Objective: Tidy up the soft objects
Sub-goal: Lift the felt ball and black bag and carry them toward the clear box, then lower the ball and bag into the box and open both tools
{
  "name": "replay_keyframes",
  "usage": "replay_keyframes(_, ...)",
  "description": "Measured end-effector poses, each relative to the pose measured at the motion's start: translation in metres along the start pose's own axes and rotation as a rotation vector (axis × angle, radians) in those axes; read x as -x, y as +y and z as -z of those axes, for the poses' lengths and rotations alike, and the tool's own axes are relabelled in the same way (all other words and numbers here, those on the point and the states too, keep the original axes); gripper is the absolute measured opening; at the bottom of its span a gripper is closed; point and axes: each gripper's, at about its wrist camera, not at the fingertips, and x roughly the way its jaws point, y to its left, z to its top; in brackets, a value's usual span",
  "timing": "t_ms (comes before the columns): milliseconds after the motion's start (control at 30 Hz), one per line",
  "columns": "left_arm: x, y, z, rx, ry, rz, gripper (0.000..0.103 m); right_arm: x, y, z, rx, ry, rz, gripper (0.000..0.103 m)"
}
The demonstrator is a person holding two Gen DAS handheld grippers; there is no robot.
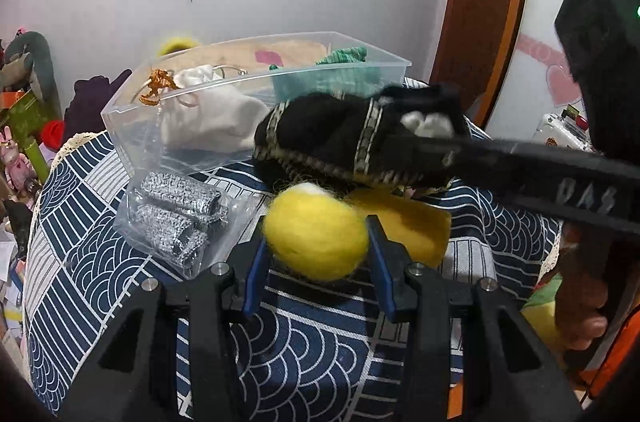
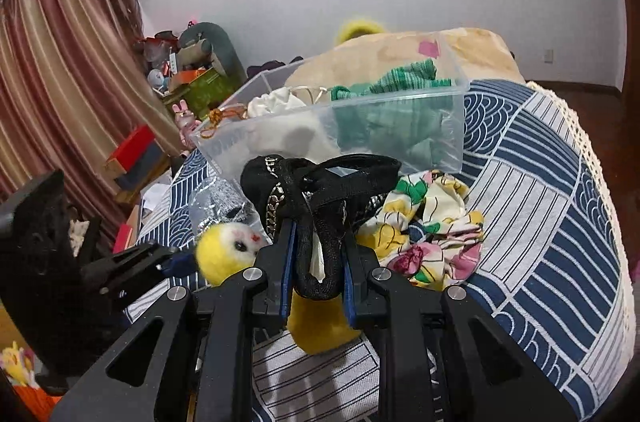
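My left gripper (image 1: pixel 318 242) is shut on a yellow felt chick toy (image 1: pixel 316 236), held just above the patterned cloth; the toy also shows in the right wrist view (image 2: pixel 228 252). My right gripper (image 2: pixel 316 258) is shut on a black fabric piece with chain trim (image 2: pixel 316 190), lifted in front of the clear plastic bin (image 2: pixel 400 126). In the left wrist view the black piece (image 1: pixel 340 138) hangs from the right gripper's fingers (image 1: pixel 520 170) by the bin (image 1: pixel 132 126). The bin holds a white cloth (image 1: pixel 216 118) and a green knit (image 2: pixel 384 114).
A clear bag of silver scrubbers (image 1: pixel 176 218) lies left of the toy. A floral cloth (image 2: pixel 432 234) lies right of my right gripper. A yellow sponge-like piece (image 1: pixel 412 222) sits behind the toy. The round table has a navy wave cloth (image 2: pixel 540 222).
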Motion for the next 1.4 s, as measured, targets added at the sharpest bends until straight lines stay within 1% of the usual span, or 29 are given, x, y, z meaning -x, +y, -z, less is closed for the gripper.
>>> replay_keyframes(233,-0.001,0.015,-0.007,0.041,0.006,0.015,0.044,0.03,-0.004,-0.017,0.01,-0.089,0.011,0.017)
replay_keyframes(400,0.026,0.03,-0.018,0.071,-0.066,-0.007,0.044,0.043,-0.005,-0.028,0.022,-0.132,0.042,0.018)
replay_keyframes(600,0.05,0.046,-0.043,0.087,-0.137,-0.057,0.044,0.044,0.001,-0.04,0.048,-0.163,0.063,0.018)
replay_keyframes(767,0.05,0.064,-0.068,0.106,-0.167,-0.111,0.044,0.039,0.008,-0.059,0.084,-0.199,0.079,0.018)
replay_keyframes(867,0.045,0.072,-0.085,0.098,-0.186,-0.134,0.044,0.031,0.009,-0.071,0.098,-0.21,0.098,0.018)
replay_keyframes(967,0.034,0.078,-0.099,0.088,-0.181,-0.131,0.044,0.019,0.011,-0.081,0.102,-0.205,0.098,0.018)
replay_keyframes(1067,0.013,0.08,-0.107,0.081,-0.168,-0.154,0.044,0.004,0.01,-0.09,0.101,-0.184,0.104,0.018)
replay_keyframes(1133,-0.004,0.079,-0.108,0.08,-0.138,-0.167,0.044,-0.009,0.007,-0.094,0.099,-0.156,0.101,0.018)
replay_keyframes(1200,-0.02,0.08,-0.108,0.089,-0.108,-0.158,0.044,-0.021,0.005,-0.093,0.103,-0.132,0.122,0.018)
replay_keyframes(1400,-0.052,0.083,-0.108,0.109,-0.035,-0.158,0.044,-0.043,-0.002,-0.087,0.129,-0.055,0.154,0.018)
